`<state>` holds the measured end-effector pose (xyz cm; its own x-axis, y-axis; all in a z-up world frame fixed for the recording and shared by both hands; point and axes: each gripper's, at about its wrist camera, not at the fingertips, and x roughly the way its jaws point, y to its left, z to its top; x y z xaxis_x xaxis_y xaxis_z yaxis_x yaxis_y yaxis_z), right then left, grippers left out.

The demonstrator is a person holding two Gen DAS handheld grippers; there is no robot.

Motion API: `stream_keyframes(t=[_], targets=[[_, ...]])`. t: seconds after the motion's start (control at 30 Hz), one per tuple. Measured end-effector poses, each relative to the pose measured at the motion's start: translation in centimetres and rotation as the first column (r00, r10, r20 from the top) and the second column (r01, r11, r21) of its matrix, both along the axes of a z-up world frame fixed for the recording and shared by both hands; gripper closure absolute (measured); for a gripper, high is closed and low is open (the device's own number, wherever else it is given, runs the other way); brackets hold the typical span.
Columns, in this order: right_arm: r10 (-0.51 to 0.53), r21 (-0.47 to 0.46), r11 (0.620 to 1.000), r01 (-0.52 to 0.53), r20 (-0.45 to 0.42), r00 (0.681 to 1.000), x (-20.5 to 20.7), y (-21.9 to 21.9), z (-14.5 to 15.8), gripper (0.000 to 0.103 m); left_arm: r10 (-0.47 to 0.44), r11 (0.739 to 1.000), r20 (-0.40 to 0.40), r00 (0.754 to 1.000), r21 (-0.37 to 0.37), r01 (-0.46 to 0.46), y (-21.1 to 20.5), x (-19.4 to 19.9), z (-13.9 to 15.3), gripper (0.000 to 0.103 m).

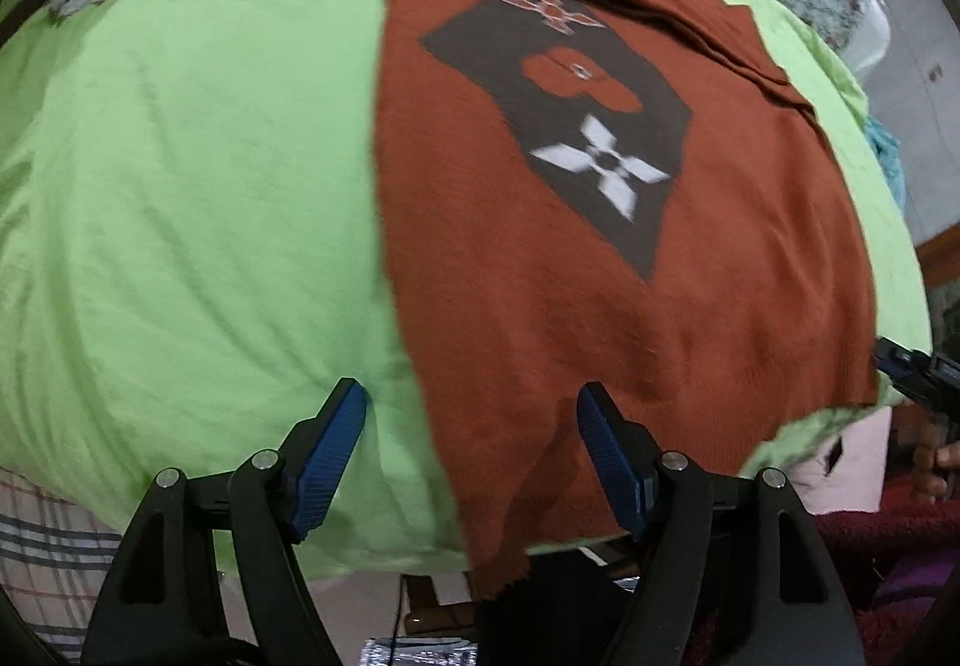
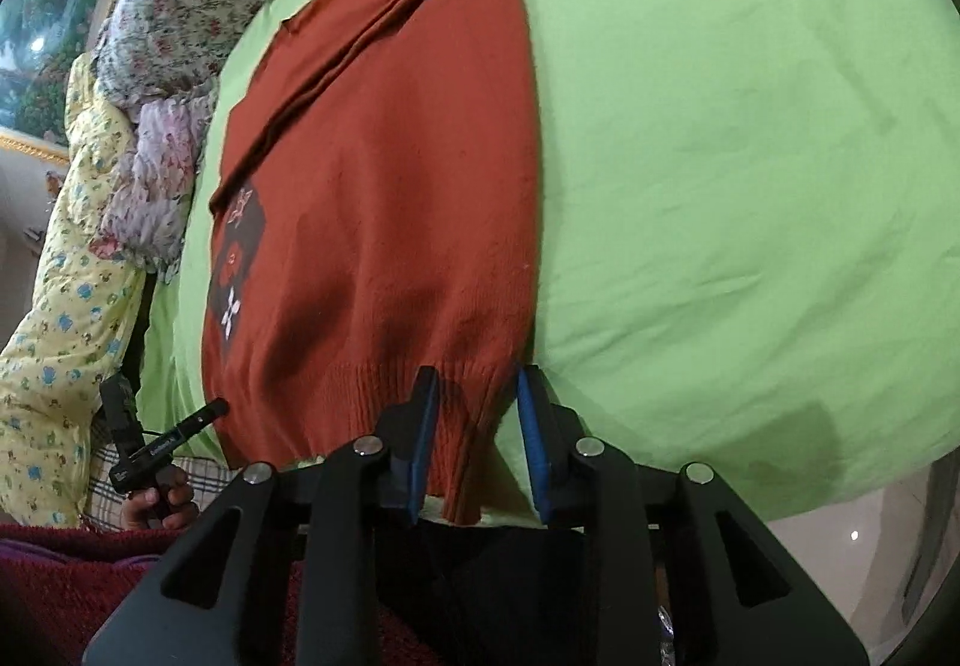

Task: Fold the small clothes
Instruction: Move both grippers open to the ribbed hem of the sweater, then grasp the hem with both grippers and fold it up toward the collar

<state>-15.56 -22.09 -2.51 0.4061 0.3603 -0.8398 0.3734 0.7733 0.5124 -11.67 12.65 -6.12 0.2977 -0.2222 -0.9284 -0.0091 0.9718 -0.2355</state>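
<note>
Rust-orange knitted sweater with dark diamond motif (image 1: 600, 276) spread flat on lime-green sheet (image 1: 180, 186), hem overhanging near edge. Left tongs (image 1: 471, 462) apart; right tongs (image 2: 477, 444) apart astride ribbed corner, unclamped. Risk: single layer pinched, uneven fold.

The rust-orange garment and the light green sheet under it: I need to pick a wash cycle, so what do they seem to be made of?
The rust-orange garment looks like a matte knit, probably wool or acrylic: its hem is ribbed and the dark diamond motif seems worked into it. The light green sheet looks like thin, smooth woven cotton or a blend, with soft creases. Fibre content cannot be told.
</note>
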Motion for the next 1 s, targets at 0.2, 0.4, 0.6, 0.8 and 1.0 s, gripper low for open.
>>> stream_keyframes(t=[0.2,0.4,0.6,0.8,1.0], targets=[[0.036,0.016,0.999,-0.036,0.020,0.999,1.0,0.9,-0.9,0.076,-0.046,0.998,0.017,0.999,0.054,0.045,-1.7,0.7,0.0,0.042],[0.038,0.000,0.999,-0.038,0.031,0.999,0.0,1.0,-0.3,0.094,-0.047,0.999,0.036,0.998,-0.022,0.048,-0.6,1.2,1.1,0.098],[-0.095,0.022,0.995,0.094,0.067,0.993,-3.3,-3.9,1.0,0.095,-0.034,0.998,0.008,0.999,-0.046,0.035,0.6,0.7,0.4,0.096],[-0.031,0.043,0.999,0.031,0.004,1.000,-1.9,-2.9,0.1,0.088,0.003,0.999,-0.039,0.999,-0.048,-0.005,1.1,0.9,0.2,0.064],[-0.069,0.065,0.996,0.068,0.013,0.998,-3.3,-4.4,0.4,0.067,0.049,0.997,-0.056,0.997,-0.051,-0.052,1.8,0.4,-0.4,0.053]])
